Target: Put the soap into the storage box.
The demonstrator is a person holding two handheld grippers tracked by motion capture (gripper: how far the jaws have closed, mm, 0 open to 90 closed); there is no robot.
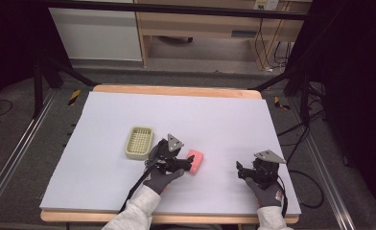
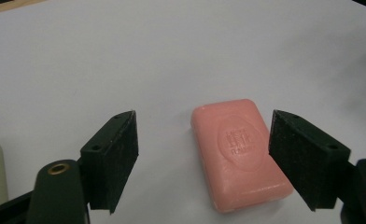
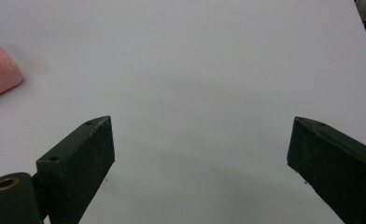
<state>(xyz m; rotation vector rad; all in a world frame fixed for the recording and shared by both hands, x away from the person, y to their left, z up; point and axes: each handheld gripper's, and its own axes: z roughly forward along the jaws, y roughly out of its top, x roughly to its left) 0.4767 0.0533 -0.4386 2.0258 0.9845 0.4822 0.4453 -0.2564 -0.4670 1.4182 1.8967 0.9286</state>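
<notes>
My left gripper [image 2: 202,154] hovers low over the white worktop [image 1: 224,120], its fingers [image 2: 111,158] spread wide, nothing between the pads yet. The pink bar of soap [image 2: 239,154] lies flat just ahead, off-centre toward my right-hand finger and almost touching it, with a clear gap to the other. Its long axis runs nearly straight away from me, tilted a little, so the fingers bracket its long sides. My right gripper [image 1: 246,171] waits well apart from the soap, fingers [image 3: 78,163] also wide open and empty, so the left is plainly the nearer. Beyond my left hand, the pale slotted soap dish [image 1: 139,142] sits empty.
</notes>
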